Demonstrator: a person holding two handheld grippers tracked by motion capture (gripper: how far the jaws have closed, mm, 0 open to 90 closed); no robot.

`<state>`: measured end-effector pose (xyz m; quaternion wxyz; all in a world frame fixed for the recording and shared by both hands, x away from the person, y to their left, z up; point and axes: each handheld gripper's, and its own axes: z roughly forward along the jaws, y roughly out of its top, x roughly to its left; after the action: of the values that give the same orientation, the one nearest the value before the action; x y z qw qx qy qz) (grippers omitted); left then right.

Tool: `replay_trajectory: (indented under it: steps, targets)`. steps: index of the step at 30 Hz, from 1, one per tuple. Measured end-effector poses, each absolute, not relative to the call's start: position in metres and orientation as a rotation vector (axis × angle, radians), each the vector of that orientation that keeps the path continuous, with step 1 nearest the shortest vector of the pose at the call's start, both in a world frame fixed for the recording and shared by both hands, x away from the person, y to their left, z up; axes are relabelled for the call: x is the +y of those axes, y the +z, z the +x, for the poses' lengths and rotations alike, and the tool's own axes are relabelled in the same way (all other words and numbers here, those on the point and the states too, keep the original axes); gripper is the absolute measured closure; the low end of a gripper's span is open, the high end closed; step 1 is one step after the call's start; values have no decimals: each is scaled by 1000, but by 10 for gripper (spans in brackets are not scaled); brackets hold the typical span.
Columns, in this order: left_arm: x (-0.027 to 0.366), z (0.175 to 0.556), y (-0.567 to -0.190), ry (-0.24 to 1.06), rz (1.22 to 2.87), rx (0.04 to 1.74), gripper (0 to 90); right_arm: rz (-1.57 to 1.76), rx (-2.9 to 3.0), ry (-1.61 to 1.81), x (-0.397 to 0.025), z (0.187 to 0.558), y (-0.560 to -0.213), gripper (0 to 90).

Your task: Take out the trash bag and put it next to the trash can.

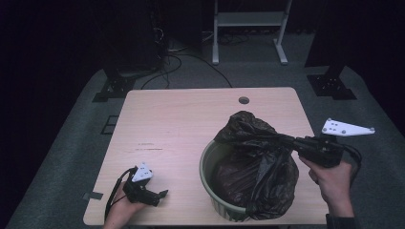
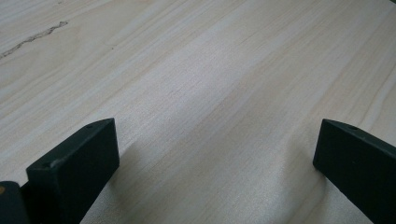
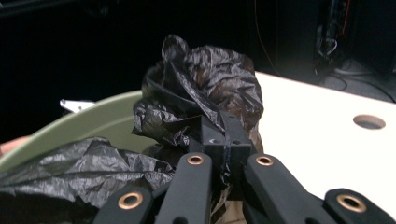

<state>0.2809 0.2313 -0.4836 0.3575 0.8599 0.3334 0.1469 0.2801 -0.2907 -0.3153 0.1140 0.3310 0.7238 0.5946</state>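
A black plastic bag (image 1: 258, 162) lines a pale green bin (image 1: 206, 164) at the table's near right. Its crumpled top (image 3: 201, 84) is pulled up and across the bin's mouth. My right gripper (image 1: 282, 140) reaches in from the right and is shut on the bag's film, its jaws pressed together on a fold (image 3: 224, 135). My left gripper (image 1: 160, 195) rests low at the table's near left corner, open, with bare wood (image 2: 215, 140) between its wide-apart jaws.
The light wood table (image 1: 191, 119) has a round cable hole (image 1: 244, 100) near its far edge. A white frame (image 1: 248, 28) and cables stand on the grey floor beyond. The bin sits close to the near edge.
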Motion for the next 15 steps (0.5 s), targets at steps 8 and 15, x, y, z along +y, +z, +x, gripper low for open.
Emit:
replay_trajectory:
  steps: [8, 15]
  targets:
    - [231, 281, -484, 379, 2219, 860, 0, 937, 1995, 1854, -295, 281, -304, 900]
    - [231, 281, -484, 379, 2219, 861, 0, 910, 1910, 1905, -300, 281, -292, 900]
